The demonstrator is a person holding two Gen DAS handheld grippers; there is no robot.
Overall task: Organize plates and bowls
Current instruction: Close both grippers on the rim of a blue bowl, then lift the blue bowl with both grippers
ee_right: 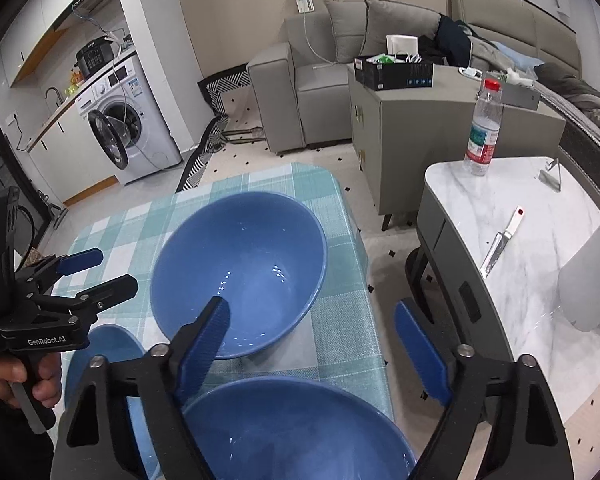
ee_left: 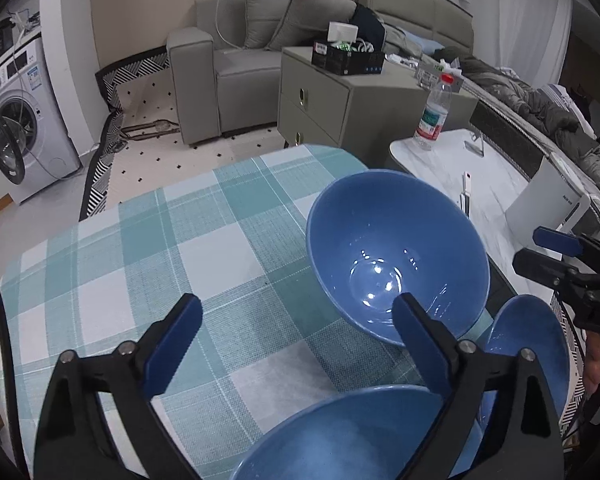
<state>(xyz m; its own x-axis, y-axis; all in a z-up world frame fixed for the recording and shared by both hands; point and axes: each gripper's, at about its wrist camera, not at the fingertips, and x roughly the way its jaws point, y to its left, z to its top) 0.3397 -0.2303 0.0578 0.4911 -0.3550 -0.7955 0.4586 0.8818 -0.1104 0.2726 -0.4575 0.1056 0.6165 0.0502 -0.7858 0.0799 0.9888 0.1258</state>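
Three blue dishes sit on the green-checked table (ee_left: 148, 248). The far bowl (ee_left: 396, 256) (ee_right: 240, 276) is deep and empty. A near bowl (ee_left: 340, 432) (ee_right: 296, 432) lies under both cameras. A third blue dish (ee_left: 528, 352) (ee_right: 100, 360) lies beside them, partly hidden. My left gripper (ee_left: 296, 320) (ee_right: 108, 270) is open, its right finger in front of the far bowl's near rim, with only cloth between the fingers. My right gripper (ee_right: 312, 328) (ee_left: 530, 246) is open too, its left finger over the far bowl's inside and its right finger beyond the table's edge.
A marble side table (ee_right: 520, 280) to the right carries a water bottle (ee_right: 484, 128), a knife (ee_right: 500, 240) and a white appliance (ee_right: 592, 272). Behind stand a grey cabinet (ee_right: 420, 128), a sofa (ee_left: 236, 48) and a washing machine (ee_left: 24, 120). A hand (ee_right: 16, 376) holds the left gripper.
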